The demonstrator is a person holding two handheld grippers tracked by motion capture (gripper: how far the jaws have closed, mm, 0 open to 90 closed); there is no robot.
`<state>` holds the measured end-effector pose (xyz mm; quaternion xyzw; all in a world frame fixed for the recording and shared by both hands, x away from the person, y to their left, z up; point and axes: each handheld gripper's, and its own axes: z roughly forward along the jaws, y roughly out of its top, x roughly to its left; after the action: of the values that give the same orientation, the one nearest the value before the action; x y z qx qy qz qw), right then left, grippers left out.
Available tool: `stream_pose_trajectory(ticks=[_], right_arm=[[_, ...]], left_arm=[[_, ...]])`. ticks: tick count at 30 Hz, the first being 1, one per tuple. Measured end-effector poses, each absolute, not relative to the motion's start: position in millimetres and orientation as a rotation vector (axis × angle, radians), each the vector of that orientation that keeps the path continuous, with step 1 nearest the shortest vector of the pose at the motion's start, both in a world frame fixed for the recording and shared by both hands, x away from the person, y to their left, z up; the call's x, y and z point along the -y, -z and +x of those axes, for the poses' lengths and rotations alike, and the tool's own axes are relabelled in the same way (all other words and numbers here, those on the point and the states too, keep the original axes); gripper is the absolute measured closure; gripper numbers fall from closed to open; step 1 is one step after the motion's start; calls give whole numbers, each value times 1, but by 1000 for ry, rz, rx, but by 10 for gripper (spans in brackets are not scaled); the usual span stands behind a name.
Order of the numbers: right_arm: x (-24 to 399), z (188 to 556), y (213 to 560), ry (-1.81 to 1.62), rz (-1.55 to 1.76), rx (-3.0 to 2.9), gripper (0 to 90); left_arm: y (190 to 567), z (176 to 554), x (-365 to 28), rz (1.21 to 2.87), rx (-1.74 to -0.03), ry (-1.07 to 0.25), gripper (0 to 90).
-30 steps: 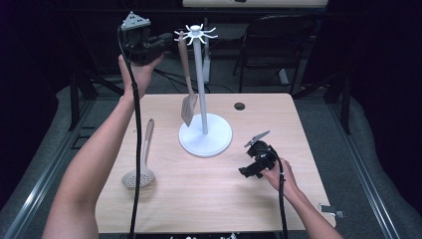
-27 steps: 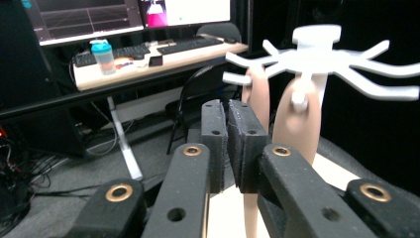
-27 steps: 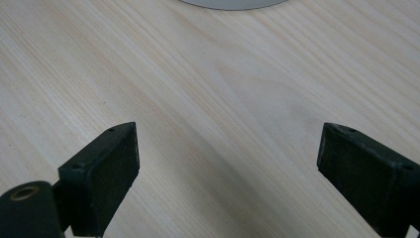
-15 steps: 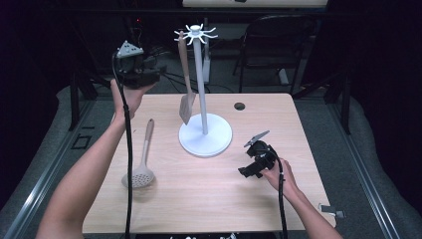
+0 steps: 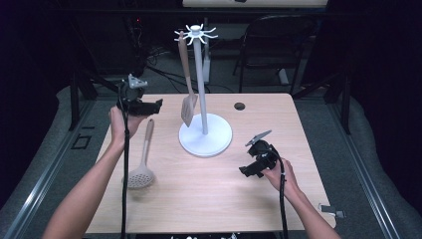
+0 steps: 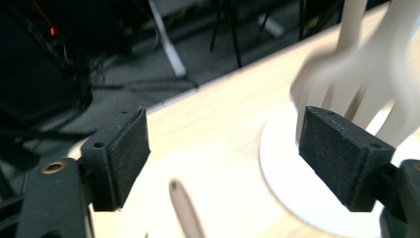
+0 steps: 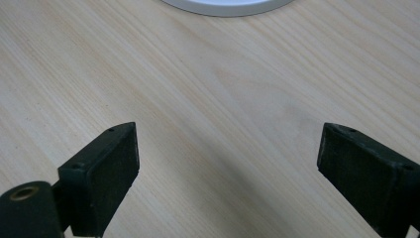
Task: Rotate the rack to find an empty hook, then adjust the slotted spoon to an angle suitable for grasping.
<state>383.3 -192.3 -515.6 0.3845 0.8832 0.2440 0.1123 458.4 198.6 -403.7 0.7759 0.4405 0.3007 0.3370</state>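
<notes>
I have the left gripper [image 5: 158, 105] over the far left part of the table [image 5: 209, 199], its jaws just opened wide with nothing between them, and in the left gripper view the top end of the skimmer's handle [image 6: 184, 210] lies just below and between the pads. The skimmer [image 5: 142, 158] looks to me like the next thing to hang, since the slotted spatula [image 5: 186, 79] is already on the white hook stand [image 5: 205, 137]. The skimmer lies flat on the left of the table, just left of the stand's base and apart from it; its long axis runs roughly front to back, with the perforated bowl toward me and the handle tip pointing away. To take it well, I would come down with the jaws across the handle near its far end, so the pads close on its narrow sides, and keep clear of the hanging spatula blade close by. My right gripper [image 5: 247, 171] rests low on the right side, jaws spread and empty over bare wood.
</notes>
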Motion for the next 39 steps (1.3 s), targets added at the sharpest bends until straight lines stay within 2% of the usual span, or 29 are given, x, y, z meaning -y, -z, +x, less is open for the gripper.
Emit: stream_pose_trajectory(ticks=[11,23,39], right_arm=[[194,384,514,-729,1170,-2553,90],[191,387,519,-726,1220,-2563,91],[186,385,521,-697,1194,-2585,91]], left_arm=[[474,463,-192,2198,-1248,-672,152],[505,466,-200,2261,-1303,-526,172],[513,460,-208,2256,-1355,-474,167]])
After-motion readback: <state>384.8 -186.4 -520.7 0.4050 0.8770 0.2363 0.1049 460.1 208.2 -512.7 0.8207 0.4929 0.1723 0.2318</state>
